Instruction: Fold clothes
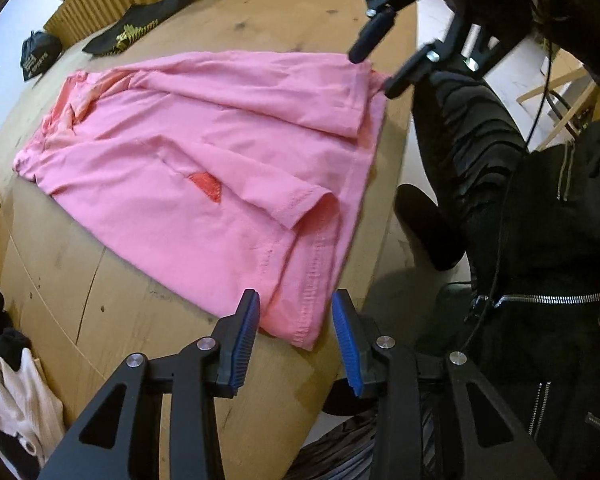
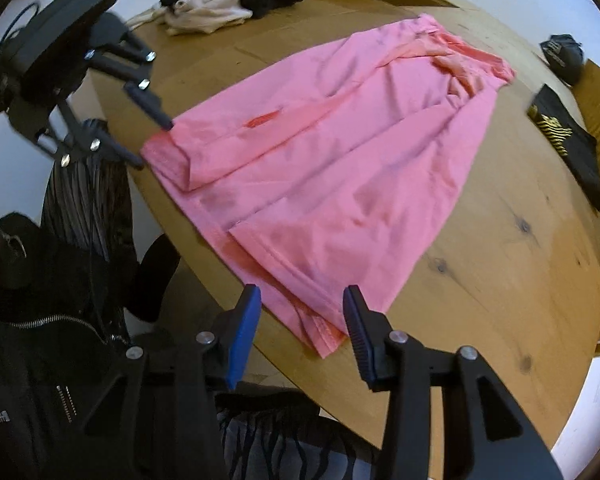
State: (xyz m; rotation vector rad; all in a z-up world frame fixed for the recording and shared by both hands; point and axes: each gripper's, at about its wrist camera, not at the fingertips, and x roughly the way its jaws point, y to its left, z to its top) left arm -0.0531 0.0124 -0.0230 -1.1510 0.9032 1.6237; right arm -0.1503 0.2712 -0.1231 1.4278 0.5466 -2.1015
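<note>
A pink shirt (image 1: 204, 132) (image 2: 340, 152) lies flat on the round wooden table (image 1: 140, 300) (image 2: 500, 260), both sleeves folded in over the body. My left gripper (image 1: 296, 296) (image 2: 152, 144) hovers at one hem corner by the table's edge, open; the corner lies between its blue pads without being pressed. My right gripper (image 2: 303, 292) (image 1: 374, 74) stands at the other hem corner, also open, with that corner between its fingers. Both point steeply down at the cloth.
A black garment with gold print (image 1: 136, 28) (image 2: 564, 144) and a small black bag (image 1: 40, 56) (image 2: 562, 56) lie at the table's far side. A heap of white and black clothes (image 2: 212, 0) (image 1: 12, 380) sits beside the shirt. The person's black jacket (image 1: 540, 240) is close to the table's edge.
</note>
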